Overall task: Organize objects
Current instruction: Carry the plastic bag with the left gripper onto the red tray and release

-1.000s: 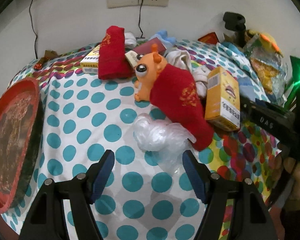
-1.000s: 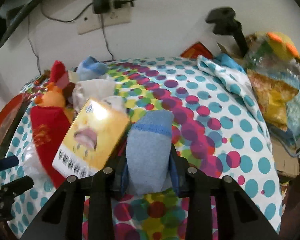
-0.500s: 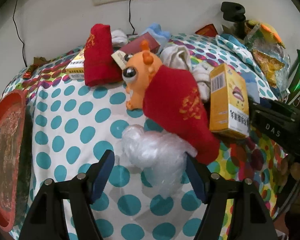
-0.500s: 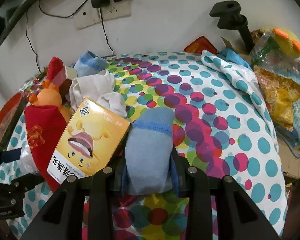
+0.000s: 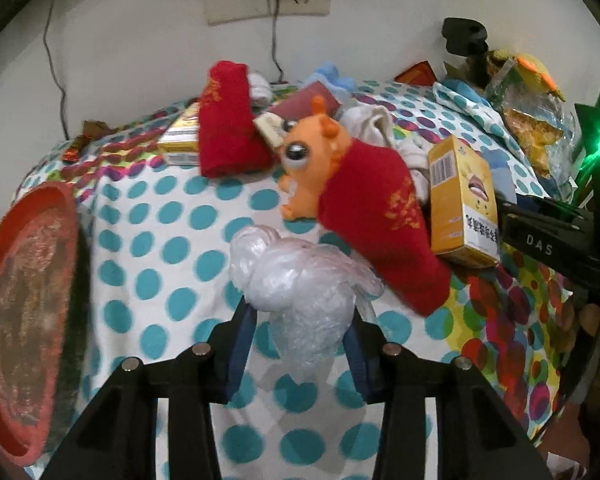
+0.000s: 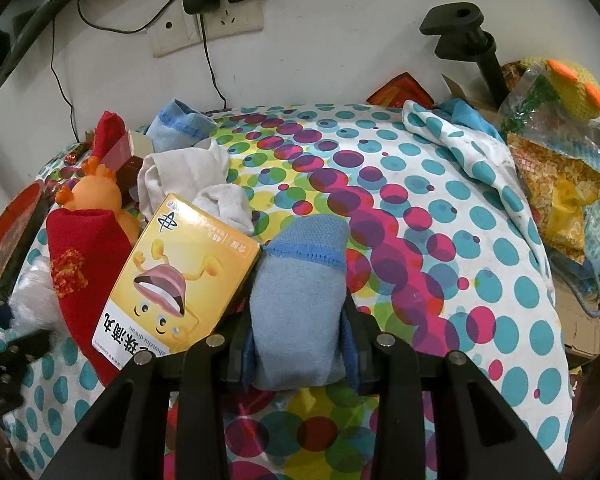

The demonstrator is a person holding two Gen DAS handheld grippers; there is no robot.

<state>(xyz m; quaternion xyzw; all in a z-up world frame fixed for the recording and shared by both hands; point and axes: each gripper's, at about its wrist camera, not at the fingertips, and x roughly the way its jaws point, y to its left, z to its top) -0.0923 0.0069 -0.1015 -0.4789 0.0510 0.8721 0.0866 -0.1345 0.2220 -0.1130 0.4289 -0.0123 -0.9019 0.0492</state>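
A crumpled clear plastic bag (image 5: 296, 276) lies on the dotted cloth in the left wrist view. My left gripper (image 5: 300, 332) has its jaws closing around it, and both blue pads press into its sides. Just behind the bag a red sock (image 5: 380, 220) drapes over an orange toy (image 5: 312, 156). A light blue sock (image 6: 300, 280) stands between the fingers of my right gripper (image 6: 298, 340), which is shut on it. A yellow box (image 6: 180, 272) leans against that sock's left side.
A round red tray (image 5: 24, 308) sits at the table's left edge. A second red sock (image 5: 224, 120), small boxes and white socks (image 6: 180, 176) pile up at the back. Snack bags (image 6: 556, 184) and a black clamp (image 6: 464, 36) crowd the right.
My left gripper moved forward over the plastic bag and its wide-open jaws narrowed onto it. The right gripper kept still, holding the blue sock.
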